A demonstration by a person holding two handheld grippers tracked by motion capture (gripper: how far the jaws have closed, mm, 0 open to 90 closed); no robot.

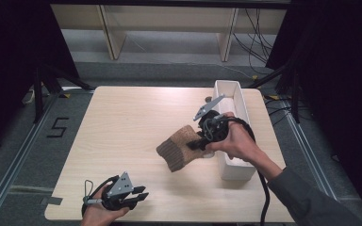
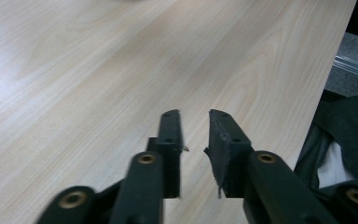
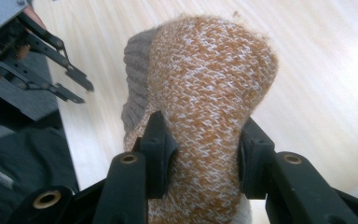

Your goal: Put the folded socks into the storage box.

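Midway: my right jaws clamp the knitted sock above the table, beside the white bin, not yet dropped in; my left jaws stand part-open, empty.

The high view looks forward and down on the table; both gripper views look closely along their jaws, sharing its wood.
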